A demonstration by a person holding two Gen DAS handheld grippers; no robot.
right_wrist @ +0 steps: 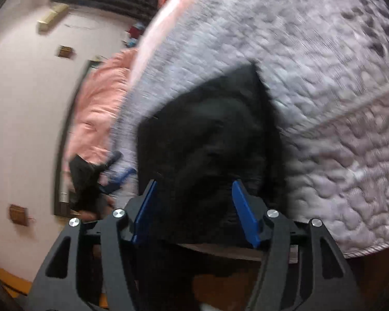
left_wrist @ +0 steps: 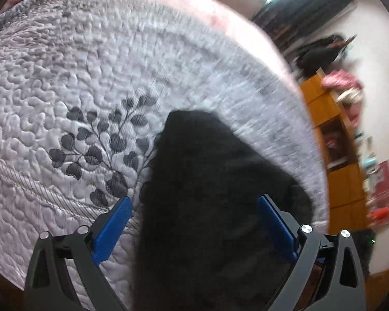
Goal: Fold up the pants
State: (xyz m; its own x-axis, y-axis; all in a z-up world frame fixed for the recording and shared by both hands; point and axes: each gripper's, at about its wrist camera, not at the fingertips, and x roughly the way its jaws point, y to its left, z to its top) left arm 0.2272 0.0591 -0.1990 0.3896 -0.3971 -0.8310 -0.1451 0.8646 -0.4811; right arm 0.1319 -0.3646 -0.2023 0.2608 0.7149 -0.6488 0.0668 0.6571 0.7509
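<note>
Pants between both sets of fingers, grips not yet made.
Left gripper (left_wrist: 193, 202) spread wide and right gripper (right_wrist: 194, 184) spread narrower, each straddling the black pants (left_wrist: 210, 194) bunched on the quilt (left_wrist: 90, 77) at the bed's edge; blur hides any contact. Looks like the pick-up step: close on cloth, then lift and spread.

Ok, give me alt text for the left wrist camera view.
Black pants lie on a grey quilted bedspread with a dark leaf print, between the open blue jaws of the left gripper. An orange shelf unit stands blurred at right.
</note>
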